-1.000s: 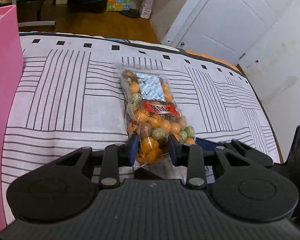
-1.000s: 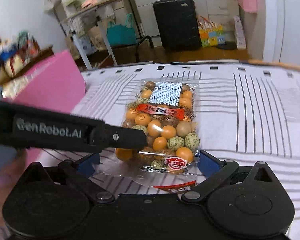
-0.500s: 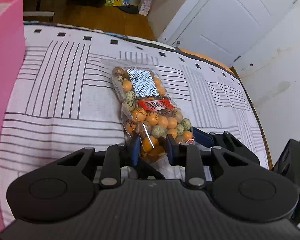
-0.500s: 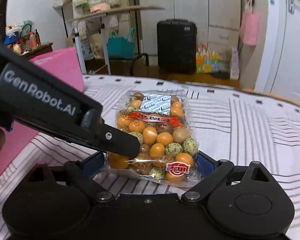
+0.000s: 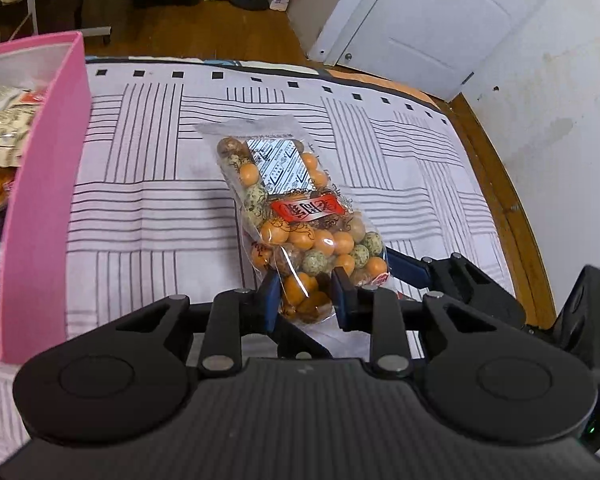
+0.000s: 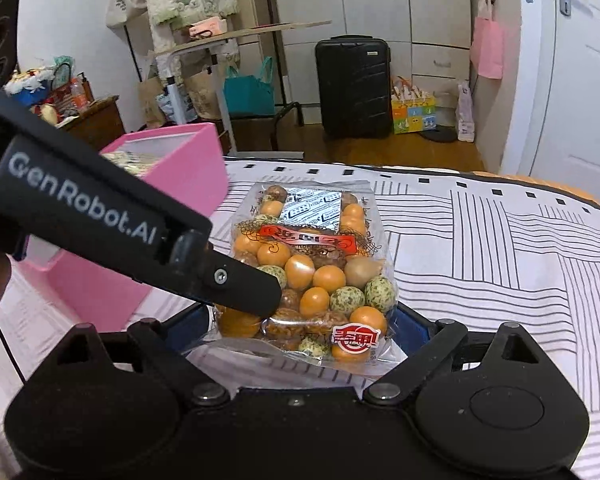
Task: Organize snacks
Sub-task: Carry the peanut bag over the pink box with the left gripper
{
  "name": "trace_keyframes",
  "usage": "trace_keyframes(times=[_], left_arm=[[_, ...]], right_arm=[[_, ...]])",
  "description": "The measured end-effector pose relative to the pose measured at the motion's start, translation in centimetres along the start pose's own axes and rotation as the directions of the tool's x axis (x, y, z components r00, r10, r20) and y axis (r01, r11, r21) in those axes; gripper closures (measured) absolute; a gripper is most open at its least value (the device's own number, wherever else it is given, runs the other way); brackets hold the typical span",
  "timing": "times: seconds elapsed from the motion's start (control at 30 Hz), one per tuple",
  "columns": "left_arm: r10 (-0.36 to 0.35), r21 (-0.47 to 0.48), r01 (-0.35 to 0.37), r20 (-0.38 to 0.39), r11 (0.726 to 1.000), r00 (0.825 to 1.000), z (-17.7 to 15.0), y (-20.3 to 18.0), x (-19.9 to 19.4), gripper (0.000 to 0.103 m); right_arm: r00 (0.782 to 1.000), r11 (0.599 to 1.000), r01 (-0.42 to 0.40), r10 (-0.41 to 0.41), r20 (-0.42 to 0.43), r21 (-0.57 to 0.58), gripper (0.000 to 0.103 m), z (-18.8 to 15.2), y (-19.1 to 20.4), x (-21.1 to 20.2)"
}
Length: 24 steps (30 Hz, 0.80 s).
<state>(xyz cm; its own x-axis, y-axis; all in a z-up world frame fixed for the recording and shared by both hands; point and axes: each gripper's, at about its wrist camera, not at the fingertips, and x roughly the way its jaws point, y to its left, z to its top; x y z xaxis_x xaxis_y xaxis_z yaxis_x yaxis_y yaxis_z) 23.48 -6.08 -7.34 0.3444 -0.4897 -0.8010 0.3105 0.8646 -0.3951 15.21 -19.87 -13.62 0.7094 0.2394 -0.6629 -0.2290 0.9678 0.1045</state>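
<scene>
Snack bag lies lengthwise away from left claw.

"GenRobot.AI" in white on left gripper body; bag's print unreadable

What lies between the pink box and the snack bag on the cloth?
Only bare striped cloth lies between the pink box and the snack bag, as the left wrist view shows.

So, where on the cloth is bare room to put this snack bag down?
The striped cloth is bare between the pink box and the snack bag, and again beyond the bag toward the door. The box itself is crowded with packets.
</scene>
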Motion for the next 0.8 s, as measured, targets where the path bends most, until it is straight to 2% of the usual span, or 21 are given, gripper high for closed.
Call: trace_keyframes(times=[0.07, 0.17, 0.43, 0.6, 0.8], left_arm=[[0.005, 0.007, -0.005, 0.000, 1.000, 1.000, -0.8, -0.4, -1.6, 0.077], [-0.018, -0.003, 0.018, 0.006, 1.000, 1.000, -2.1, -0.7, -4.1, 0.077], [-0.066, -0.001, 0.066, 0.101, 0.998, 0.993, -4.7, -0.6, -9.9, 0.077], [-0.064, -0.020, 0.068, 0.158, 0.997, 0.985, -5.6, 0.1, -12.6, 0.077], [-0.020, -0.090, 0.040, 0.212, 0.995, 0.977, -5.9, 2.3, -14.9, 0.077]], right_arm=[[1.000, 1.000, -0.013, 0.013, -0.003, -0.003, 0.006, 0.0, 0.7, -1.4], [1.000, 0.998, 0.023, -0.022, 0.020, -0.057, 0.006, -0.3, 2.6, -3.9], [0.996, 0.990, 0.028, -0.015, 0.090, -0.140, 0.006, 0.3, 5.5, -8.2], [0.994, 0.982, 0.011, 0.010, 0.110, -0.190, 0.006, 1.3, 7.2, -9.1], [0.992, 0.965, -0.038, 0.069, 0.110, -0.260, 0.006, 3.0, 9.5, -8.4]])
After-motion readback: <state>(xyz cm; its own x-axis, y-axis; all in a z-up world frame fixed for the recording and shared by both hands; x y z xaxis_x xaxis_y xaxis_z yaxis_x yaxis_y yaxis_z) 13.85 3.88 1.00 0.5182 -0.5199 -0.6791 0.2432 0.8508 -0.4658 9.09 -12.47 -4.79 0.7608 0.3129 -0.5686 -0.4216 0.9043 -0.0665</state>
